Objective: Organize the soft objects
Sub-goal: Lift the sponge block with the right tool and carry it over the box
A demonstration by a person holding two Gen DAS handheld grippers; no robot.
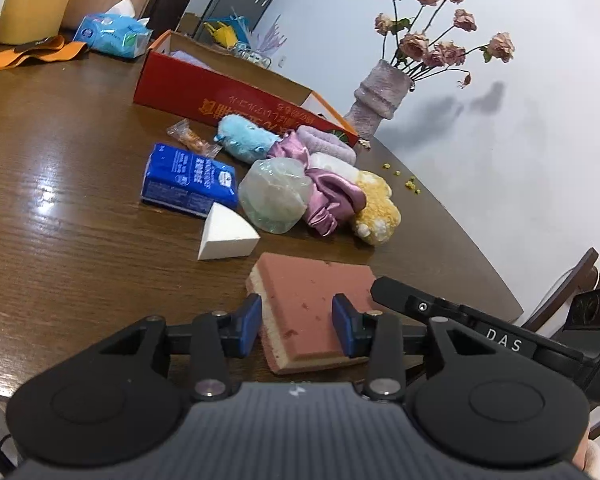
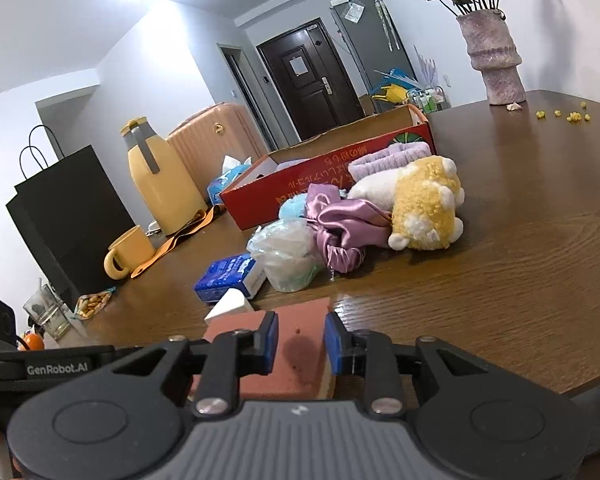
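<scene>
Inside red box [image 1: 204,92], purple cloth [image 1: 188,57].

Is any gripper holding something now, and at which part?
Cannot tell: both the left gripper and right gripper straddle the sponge's near end, jaws apart.

On the brown worktop [image 2: 520,248] stand a purple vase [image 2: 494,56] of dried roses, a yellow jug [image 2: 160,184] and a yellow mug [image 2: 128,252], beside a black bag [image 2: 68,216].
</scene>
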